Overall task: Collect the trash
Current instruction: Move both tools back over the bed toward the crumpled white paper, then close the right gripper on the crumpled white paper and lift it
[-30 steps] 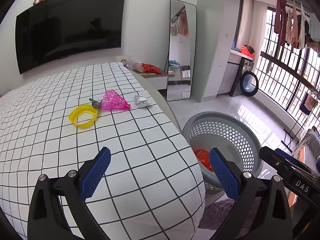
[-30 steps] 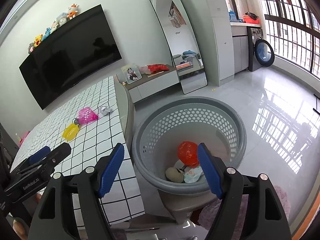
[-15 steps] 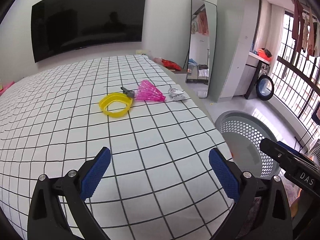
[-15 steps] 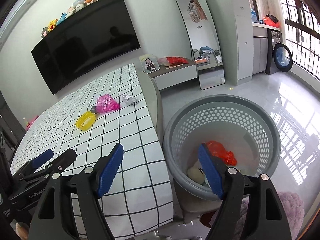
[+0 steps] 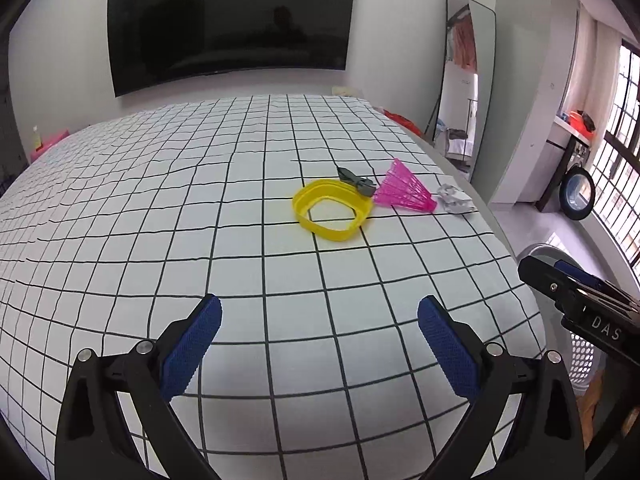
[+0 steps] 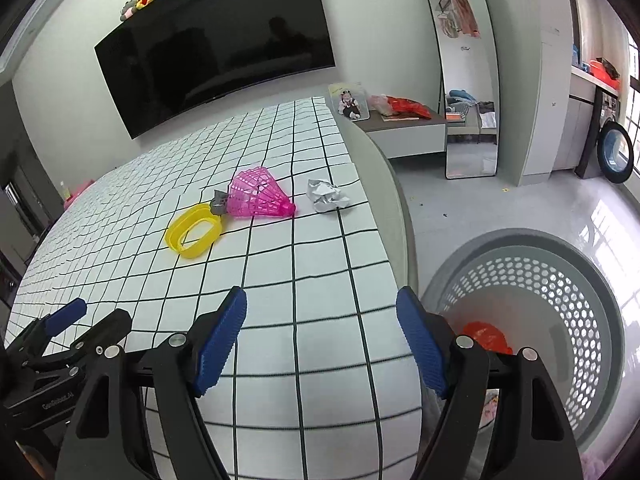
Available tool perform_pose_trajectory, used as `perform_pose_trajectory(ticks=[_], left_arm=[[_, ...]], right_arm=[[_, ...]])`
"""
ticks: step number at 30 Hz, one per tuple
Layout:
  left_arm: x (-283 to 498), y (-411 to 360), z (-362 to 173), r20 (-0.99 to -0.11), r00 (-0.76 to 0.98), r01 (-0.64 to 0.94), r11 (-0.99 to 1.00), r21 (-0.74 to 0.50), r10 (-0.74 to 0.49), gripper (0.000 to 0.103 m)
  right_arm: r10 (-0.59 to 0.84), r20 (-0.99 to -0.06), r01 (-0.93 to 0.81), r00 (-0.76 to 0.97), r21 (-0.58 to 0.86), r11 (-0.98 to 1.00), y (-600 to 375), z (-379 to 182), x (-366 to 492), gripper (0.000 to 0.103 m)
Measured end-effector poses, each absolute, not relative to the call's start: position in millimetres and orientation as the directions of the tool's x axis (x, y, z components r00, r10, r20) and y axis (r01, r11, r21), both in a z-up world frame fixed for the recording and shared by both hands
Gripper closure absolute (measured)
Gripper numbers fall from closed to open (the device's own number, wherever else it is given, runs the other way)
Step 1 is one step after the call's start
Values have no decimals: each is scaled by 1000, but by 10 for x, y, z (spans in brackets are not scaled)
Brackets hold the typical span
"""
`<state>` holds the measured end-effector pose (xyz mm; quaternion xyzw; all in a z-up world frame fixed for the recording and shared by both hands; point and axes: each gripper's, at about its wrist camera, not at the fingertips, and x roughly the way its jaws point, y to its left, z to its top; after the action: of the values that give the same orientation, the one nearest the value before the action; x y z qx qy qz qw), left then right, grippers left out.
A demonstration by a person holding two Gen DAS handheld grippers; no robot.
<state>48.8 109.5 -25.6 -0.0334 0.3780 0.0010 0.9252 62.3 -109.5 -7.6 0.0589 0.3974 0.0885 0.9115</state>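
On the checked bed point(image 5: 160, 200) lie a yellow plastic ring point(image 5: 331, 213) point(image 6: 193, 231), a small grey clip point(image 5: 357, 183) point(image 6: 219, 202), a pink shuttlecock point(image 5: 404, 189) point(image 6: 259, 195) and a crumpled white paper point(image 5: 454, 200) point(image 6: 326, 196). My left gripper point(image 5: 319, 342) is open and empty above the bed, short of the ring. My right gripper point(image 6: 322, 338) is open and empty over the bed's right edge, beside the grey perforated basket point(image 6: 576, 292), which holds an orange bag point(image 6: 486, 338).
A large TV point(image 5: 232, 24) hangs on the far wall. A standing mirror point(image 6: 466, 76) and a low shelf point(image 6: 412, 126) with a photo and red bag stand past the bed. A washing machine point(image 6: 616, 148) is at the right. The floor point(image 6: 500, 208) is glossy tile.
Both grippers have swung left from the basket toward the bed. The trash items now sit nearer and more central in both views. Both jaws stay open.
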Motion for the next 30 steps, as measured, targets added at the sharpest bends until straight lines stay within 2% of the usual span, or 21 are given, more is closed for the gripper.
perform_pose_trajectory(ticks=[15, 23, 30], left_arm=[[822, 1180, -388, -726, 687, -56, 995, -86, -25, 6], [786, 1152, -368, -722, 689, -23, 994, -107, -62, 7], [769, 1189, -365, -721, 688, -17, 991, -136, -87, 7]], right_arm=[[114, -790, -147, 602, 30, 989, -938, -235, 1695, 29], [47, -802, -112, 595, -25, 993, -865, -356, 1977, 29], [49, -803, -115, 593, -24, 993, -809, -394, 2090, 30]])
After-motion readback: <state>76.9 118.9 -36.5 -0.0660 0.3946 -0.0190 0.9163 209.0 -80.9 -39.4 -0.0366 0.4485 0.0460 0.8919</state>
